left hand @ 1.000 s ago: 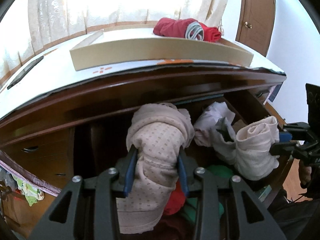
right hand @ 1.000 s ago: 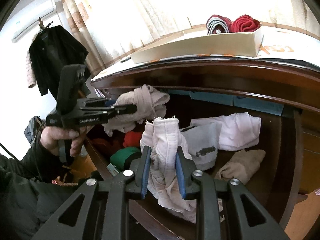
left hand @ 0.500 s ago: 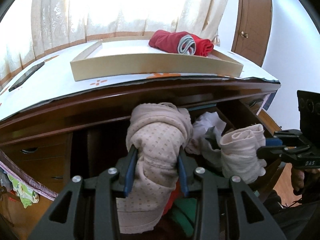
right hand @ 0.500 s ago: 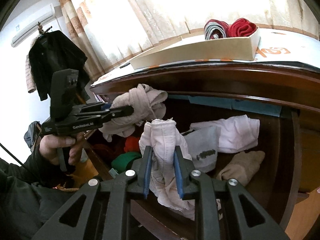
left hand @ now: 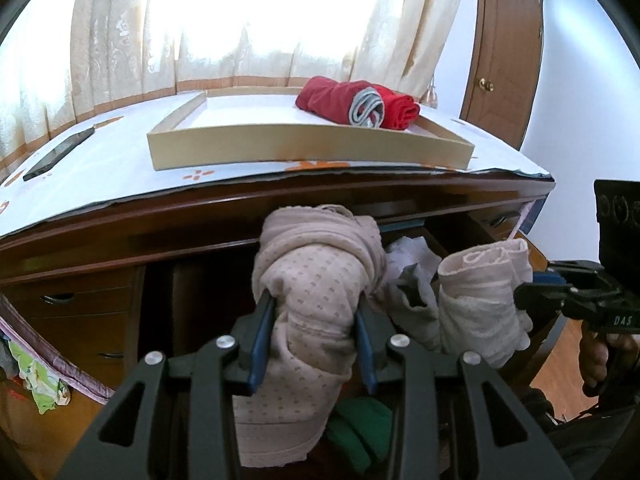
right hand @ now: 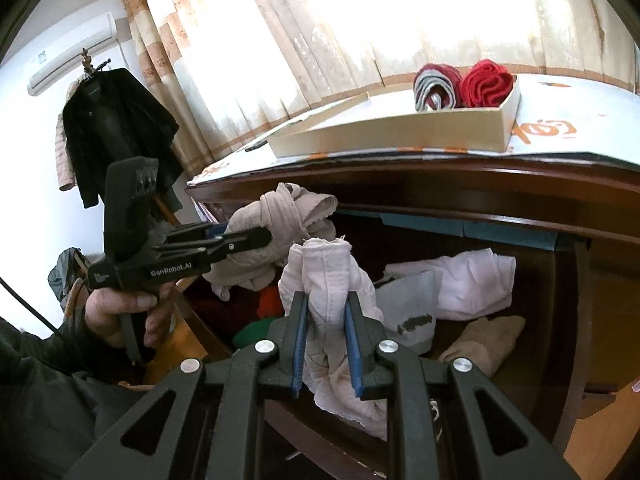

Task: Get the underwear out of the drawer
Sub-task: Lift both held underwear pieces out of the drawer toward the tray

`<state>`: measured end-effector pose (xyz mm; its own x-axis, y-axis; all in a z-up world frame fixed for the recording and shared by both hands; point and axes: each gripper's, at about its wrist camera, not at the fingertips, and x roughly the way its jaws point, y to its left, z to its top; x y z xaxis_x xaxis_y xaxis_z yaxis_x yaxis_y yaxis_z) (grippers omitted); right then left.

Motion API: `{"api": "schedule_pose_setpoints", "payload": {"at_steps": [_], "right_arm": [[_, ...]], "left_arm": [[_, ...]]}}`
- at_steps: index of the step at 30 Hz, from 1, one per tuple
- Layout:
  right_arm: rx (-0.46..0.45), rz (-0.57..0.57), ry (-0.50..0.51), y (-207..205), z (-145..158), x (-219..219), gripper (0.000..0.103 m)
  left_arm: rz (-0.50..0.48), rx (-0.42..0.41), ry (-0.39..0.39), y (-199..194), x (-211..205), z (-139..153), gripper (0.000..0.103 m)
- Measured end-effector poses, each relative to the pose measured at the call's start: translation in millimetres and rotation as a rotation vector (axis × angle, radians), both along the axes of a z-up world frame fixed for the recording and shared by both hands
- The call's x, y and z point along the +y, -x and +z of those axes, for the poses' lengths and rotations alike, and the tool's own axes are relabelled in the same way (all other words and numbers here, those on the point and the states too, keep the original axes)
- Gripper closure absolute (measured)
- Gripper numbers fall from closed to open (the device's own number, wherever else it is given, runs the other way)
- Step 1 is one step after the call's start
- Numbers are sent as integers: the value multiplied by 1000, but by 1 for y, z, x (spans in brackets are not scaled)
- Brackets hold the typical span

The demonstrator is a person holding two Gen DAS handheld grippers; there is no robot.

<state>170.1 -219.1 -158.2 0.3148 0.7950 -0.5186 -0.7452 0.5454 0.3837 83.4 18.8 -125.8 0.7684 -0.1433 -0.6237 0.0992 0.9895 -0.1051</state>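
Left gripper (left hand: 312,330) has its jaws pinching a rolled beige dotted underwear (left hand: 316,280), held up above the open drawer (right hand: 568,320) with the loose end hanging down between the fingers. Right gripper (right hand: 326,334) has its jaws clamped on a bunched pale pink underwear (right hand: 328,276), also lifted over the drawer; those jaws have just been closing tighter on the cloth. A hand (right hand: 120,314) grips the left gripper's handle in the right wrist view. In the drawer: white cloth (right hand: 472,280), a tan piece (right hand: 488,340), a green item (left hand: 360,420), something red just beside it, partly hidden. On the desk (left hand: 120,168) above the drawer sits a shallow beige tray (left hand: 304,148) holding two red rolled garments (left hand: 360,102), one with a grey band, at its far right corner. Dark flat phone-like thing (left hand: 60,152) lies on the desk left of the tray. Curtains (left hand: 240,20) behind, door (left hand: 504,60) at right, black coat (right hand: 116,132) hanging at left.
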Motion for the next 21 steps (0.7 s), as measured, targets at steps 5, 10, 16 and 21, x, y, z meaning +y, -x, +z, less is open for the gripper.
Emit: {"api": "schedule_pose_setpoints", "payload": {"at_steps": [5,10,16,21], "right_arm": [[-10,-3,-15,1,5,-3,84],[-18,-5,-33,1,10,-5,84],[-33,-8,-51,3,16,-5,84],[-47,-10,-63,5,21,-5,84]], "left_arm": [[2,-9,3,6,-3,2,68],[7,-37,10,12,-3,7,68],[11,-82,13,16,-4,16,68],[16,-106,20,18,-4,21,68]]}}
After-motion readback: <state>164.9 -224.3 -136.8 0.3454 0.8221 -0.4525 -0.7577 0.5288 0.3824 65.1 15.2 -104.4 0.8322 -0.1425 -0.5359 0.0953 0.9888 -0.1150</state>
